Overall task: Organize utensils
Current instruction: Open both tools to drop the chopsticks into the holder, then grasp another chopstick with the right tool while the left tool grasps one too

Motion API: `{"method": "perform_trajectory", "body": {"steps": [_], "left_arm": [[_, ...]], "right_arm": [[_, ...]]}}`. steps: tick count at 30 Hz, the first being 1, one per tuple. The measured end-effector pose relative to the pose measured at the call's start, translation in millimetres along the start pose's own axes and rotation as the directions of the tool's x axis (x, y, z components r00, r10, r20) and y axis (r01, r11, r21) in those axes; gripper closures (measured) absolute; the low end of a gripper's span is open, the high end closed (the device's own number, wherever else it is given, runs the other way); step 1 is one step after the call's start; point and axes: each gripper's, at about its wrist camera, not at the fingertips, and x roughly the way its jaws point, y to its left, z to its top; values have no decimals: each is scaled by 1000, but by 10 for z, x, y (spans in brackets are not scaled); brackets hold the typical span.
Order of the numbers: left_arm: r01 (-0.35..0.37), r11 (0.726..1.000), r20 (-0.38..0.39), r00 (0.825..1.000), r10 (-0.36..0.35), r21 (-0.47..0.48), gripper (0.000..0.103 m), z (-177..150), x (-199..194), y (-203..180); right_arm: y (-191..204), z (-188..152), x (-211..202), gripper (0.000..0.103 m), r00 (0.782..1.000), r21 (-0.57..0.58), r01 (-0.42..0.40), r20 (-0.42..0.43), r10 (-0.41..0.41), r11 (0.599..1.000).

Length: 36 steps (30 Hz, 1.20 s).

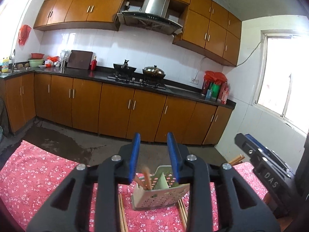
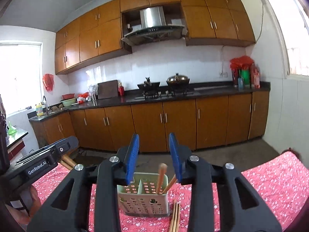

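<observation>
1. Left gripper [image 1: 154, 154]: jaws parted, nothing between blue pads [image 1: 134, 156]; hovering above utensil holder [image 1: 160, 195].
2. Right gripper [image 2: 154, 156]: jaws parted too, nothing gripped, raised over same holder [image 2: 143, 199].
3. Utensil holder: pale green, perforated, divided into two compartments, standing on counter with pink floral cloth [image 2: 270, 185].
4. Chopsticks in holder [image 2: 161, 177]: two wooden sticks upright-tilted in one compartment, the right one in right wrist view, the left in left wrist view [image 1: 147, 177].
5. Loose chopsticks on cloth: pair just beside holder [image 2: 174, 218]; in left view, pairs on both sides of holder [image 1: 122, 214], [image 1: 183, 212].
6. More wooden ends past left gripper body in right view [image 2: 67, 161]; whether lying on the cloth unclear.
7. Background: wooden cabinets [image 2: 173, 123], stove with wok and lidded pot [image 2: 177, 80].
</observation>
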Motion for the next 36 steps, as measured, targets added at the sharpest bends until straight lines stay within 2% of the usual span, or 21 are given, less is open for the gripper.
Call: {"method": "perform_trajectory", "body": {"steps": [3, 7, 10, 13, 14, 16, 17, 18, 20, 22, 24, 28, 32, 36], "left_arm": [[-13, 1000, 18, 1000, 13, -5, 65, 36, -174, 35], [-39, 999, 28, 999, 39, -4, 62, 27, -445, 130], [-64, 998, 19, 998, 64, -10, 61, -67, -666, 255], [-122, 992, -23, 992, 122, -9, 57, -326, -820, 431], [-138, 990, -44, 990, 137, -5, 57, -413, -827, 478], [-169, 986, -106, 980, 168, 6, 57, -641, -796, 574], [-196, 981, -162, 967, 196, 14, 57, -824, -734, 640], [-206, 978, -195, 959, 205, 16, 57, -915, -695, 676], [-210, 978, -291, 936, 200, -3, 58, -1181, -595, 781], [-204, 978, -362, 915, 178, -33, 58, -1390, -515, 825], [-199, 979, -397, 903, 167, -42, 59, -1517, -457, 812], [-182, 983, -442, 885, 149, -32, 61, -1700, -395, 781], [-167, 986, -466, 874, 140, -18, 63, -1780, -303, 721], [-150, 989, -495, 860, 126, -10, 67, -1854, -197, 670]], "right_arm": [[-83, 68, -181, 66, 1000, 5, 23, 20, -23, 1000], [-284, -23, -359, 66, 998, 28, 68, -11, -68, 997], [-497, -260, -431, 66, 990, 50, 114, -94, -109, 992], [-649, -647, -360, 66, 965, 66, 129, -237, -110, 989], [-689, -801, -315, 66, 952, 77, 130, -289, -103, 989], [-744, -1144, -177, 66, 909, 105, 123, -411, -69, 987], [-753, -1296, -122, 68, 888, 120, 112, -458, -45, 986], [-747, -1492, -46, 74, 858, 132, 100, -514, -18, 986], [-681, -1762, 16, 82, 819, 138, 84, -573, 10, 987], [-619, -1954, 74, 85, 788, 142, 71, -614, 31, 987], [-551, -2050, 100, 86, 774, 140, 57, -632, 45, 989], [-486, -2163, 162, 90, 755, 109, 57, -655, 28, 992], [-475, -2154, 198, 91, 750, 107, 51, -661, 33, 993], [-437, -2160, 208, 95, 759, 31, 73, -650, -35, 997]]}}
